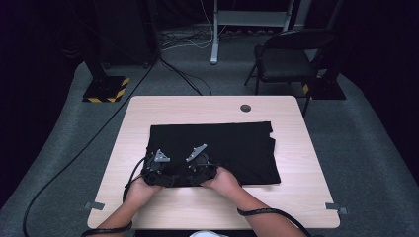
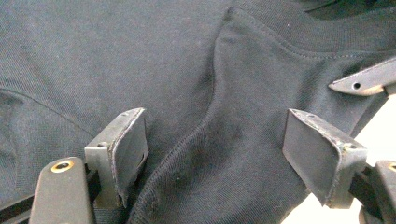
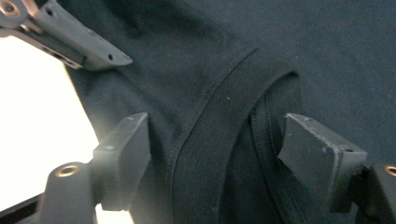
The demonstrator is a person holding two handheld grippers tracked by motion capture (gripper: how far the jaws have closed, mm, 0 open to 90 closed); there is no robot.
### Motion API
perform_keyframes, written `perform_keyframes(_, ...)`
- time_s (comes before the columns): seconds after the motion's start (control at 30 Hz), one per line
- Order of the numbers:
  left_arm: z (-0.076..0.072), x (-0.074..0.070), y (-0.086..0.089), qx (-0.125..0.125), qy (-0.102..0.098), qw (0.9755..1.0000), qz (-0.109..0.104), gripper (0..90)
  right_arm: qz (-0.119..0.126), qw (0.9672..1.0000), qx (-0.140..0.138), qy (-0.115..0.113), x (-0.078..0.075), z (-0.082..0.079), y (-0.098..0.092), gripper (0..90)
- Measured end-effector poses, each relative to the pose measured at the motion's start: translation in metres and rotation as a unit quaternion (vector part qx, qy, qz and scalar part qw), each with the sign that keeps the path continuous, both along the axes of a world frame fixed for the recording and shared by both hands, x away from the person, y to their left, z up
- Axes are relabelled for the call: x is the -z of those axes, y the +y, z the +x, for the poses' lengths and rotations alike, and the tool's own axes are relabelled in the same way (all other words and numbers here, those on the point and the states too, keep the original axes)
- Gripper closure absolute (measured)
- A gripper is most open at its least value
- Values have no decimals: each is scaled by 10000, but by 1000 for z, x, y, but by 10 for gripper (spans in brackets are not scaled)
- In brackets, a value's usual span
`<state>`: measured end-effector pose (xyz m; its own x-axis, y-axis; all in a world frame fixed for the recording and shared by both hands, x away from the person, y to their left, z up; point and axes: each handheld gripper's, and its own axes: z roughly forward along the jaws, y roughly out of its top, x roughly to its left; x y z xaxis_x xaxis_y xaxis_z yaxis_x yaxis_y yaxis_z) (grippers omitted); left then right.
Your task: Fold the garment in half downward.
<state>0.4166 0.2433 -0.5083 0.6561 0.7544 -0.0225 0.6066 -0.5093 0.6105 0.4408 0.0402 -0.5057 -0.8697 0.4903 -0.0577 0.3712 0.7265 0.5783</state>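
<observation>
Left gripper view shows the left hand-held gripper (image 2: 215, 154) with jaws spread wide over a black shirt (image 2: 140, 70), its flat dark pads clear of a soft knit fold and stitched hem between them. Right gripper view shows the right hand-held gripper (image 3: 215, 154) likewise apart, straddling a ribbed band without pinching it. High view shows the shirt folded into a rectangle, flat on the pale wooden counter (image 1: 296, 197), both hand-held grippers at its near left corner.

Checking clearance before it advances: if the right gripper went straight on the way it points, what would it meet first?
Probably the black T-shirt: the right gripper has open jaws straddling its stitched hem band, though depth is unclear.
</observation>
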Motion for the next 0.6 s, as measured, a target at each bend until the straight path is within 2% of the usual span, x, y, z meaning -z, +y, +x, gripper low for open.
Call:
perform_keyframes(0.03, 0, 0, 0, -7, 15, 10000, -12, 220, 21, 10000, 18, -17, 0, 0, 0, 220)
perform_keyframes(0.17, 0, 1, 1, -16, 13, 10000, -49, 218, 126, 9997, 109, 201, -1, 3, -3, 223)
perform_keyframes(0.3, 0, 1, 1, -2, 19, 10000, -39, 216, 368, 9987, 240, 271, -11, 13, -18, 228)
perform_keyframes(0.43, 0, 1, 1, -2, 3, 10000, -56, 211, 340, 9967, 713, 202, -19, 30, -47, 235)
perform_keyframes(0.6, 0, 2, 1, -13, -10, 10000, -60, 202, 204, 9925, 1187, 217, -14, 44, -81, 241)
